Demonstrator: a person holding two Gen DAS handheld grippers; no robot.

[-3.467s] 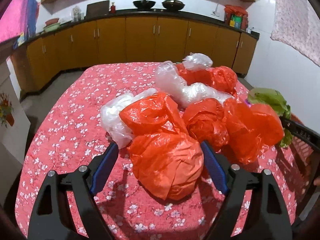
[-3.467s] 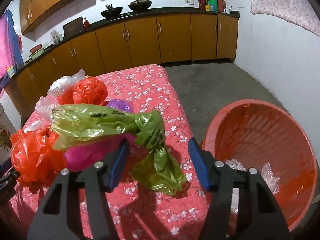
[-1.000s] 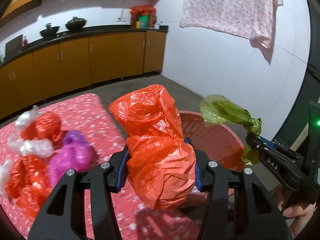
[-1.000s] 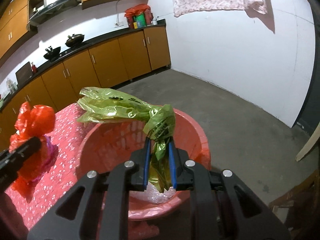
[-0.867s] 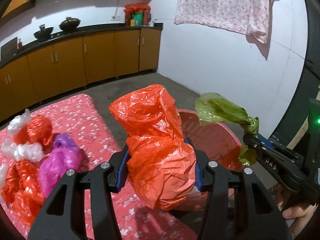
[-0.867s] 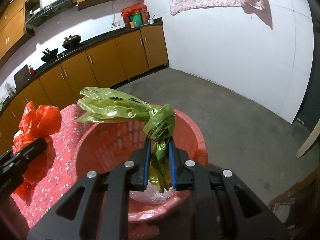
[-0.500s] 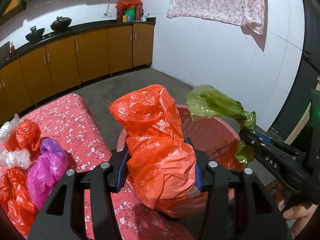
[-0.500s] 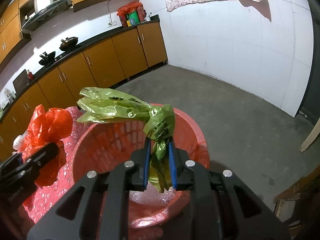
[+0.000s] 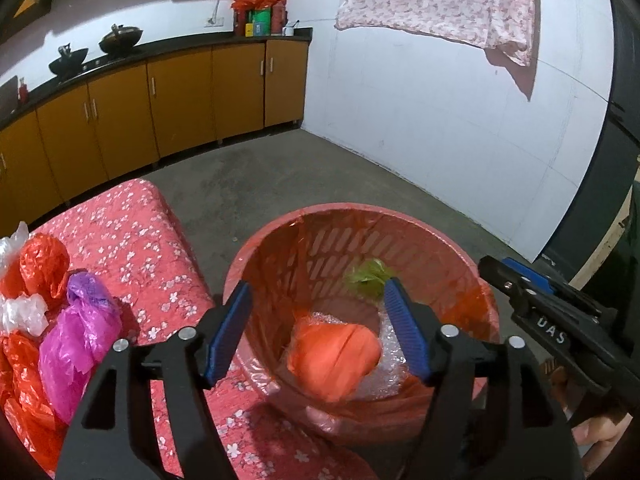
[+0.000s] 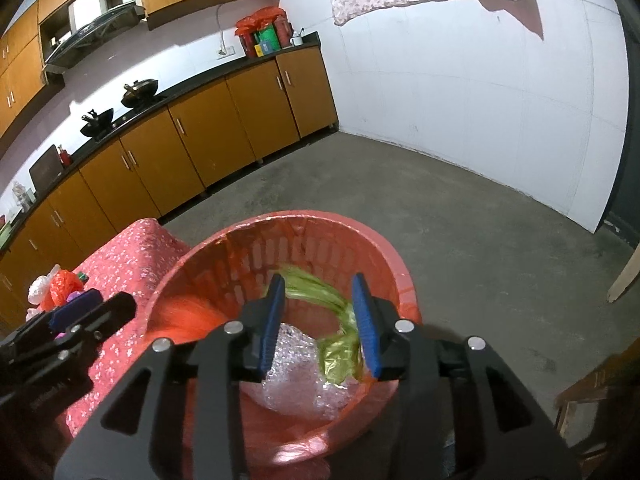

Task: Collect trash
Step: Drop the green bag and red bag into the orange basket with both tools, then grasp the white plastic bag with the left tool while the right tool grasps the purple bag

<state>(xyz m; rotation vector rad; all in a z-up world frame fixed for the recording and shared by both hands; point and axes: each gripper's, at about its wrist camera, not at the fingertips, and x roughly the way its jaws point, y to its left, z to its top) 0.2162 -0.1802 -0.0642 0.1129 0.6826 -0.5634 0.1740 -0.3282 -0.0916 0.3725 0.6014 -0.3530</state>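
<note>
A red plastic basket point(image 9: 360, 216) point(image 10: 384, 256) stands on the floor beside the table. My left gripper point(image 9: 318, 332) is open above it; a blurred orange bag point(image 9: 334, 354) point(image 10: 180, 320) is inside the basket below it. My right gripper point(image 10: 318, 320) is open over the basket, with a blurred green bag point(image 10: 340, 344) point(image 9: 366, 278) between and below its fingers, free of them. Clear bubble wrap point(image 10: 296, 368) lies at the basket's bottom. More orange, purple and clear bags point(image 9: 60, 328) lie on the table at left.
The table has a red floral cloth point(image 9: 132, 232) and its corner touches the basket. Brown kitchen cabinets point(image 10: 224, 128) line the far wall. Grey concrete floor point(image 10: 460, 232) lies beyond the basket. A wooden piece point(image 10: 624, 272) leans at the right.
Both grippers have opened. The orange bag has dropped from my left gripper and the green bag from my right gripper into the basket.
</note>
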